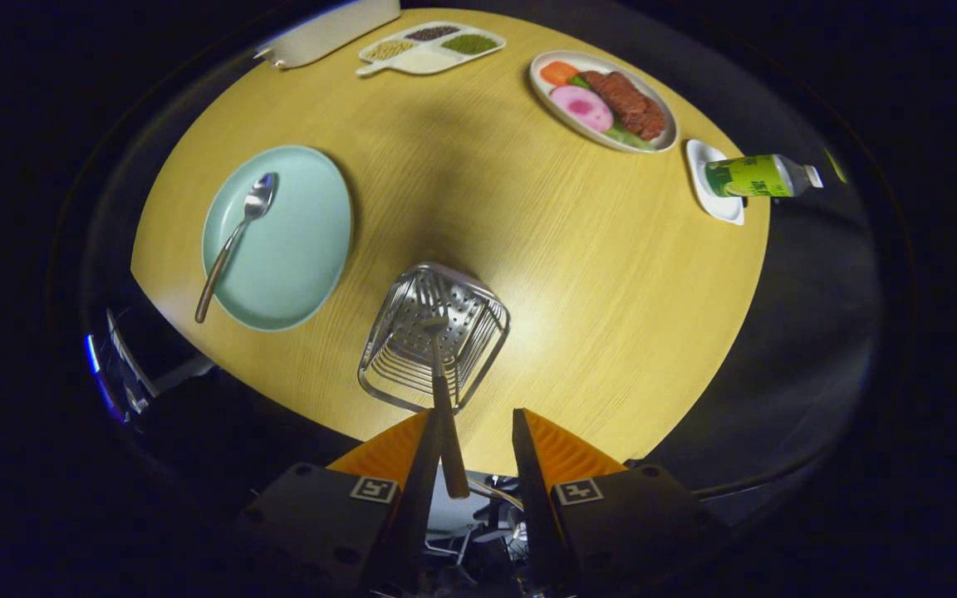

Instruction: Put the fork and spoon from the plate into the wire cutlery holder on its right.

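The wire cutlery holder (pixel 395 365) stands on the round wooden table (pixel 578 274), just ahead of my fingers. A fork (pixel 444 399) stands in it, tines down, with its wooden handle leaning back beside my left finger. My gripper (pixel 475 413) hovers above the holder's near rim, open; the right finger is clear of the handle. To the left of the holder lies the pale green plate (pixel 296 249). A spoon (pixel 233 241) with a wooden handle rests across its left side, the handle end past the rim.
Far across the table sit a plate of food (pixel 603 100), a divided tray of grains (pixel 433 46) and a white board (pixel 329 29). At the right edge a green bottle (pixel 757 176) lies over a small white dish (pixel 715 203). The table's near edge runs below the holder.
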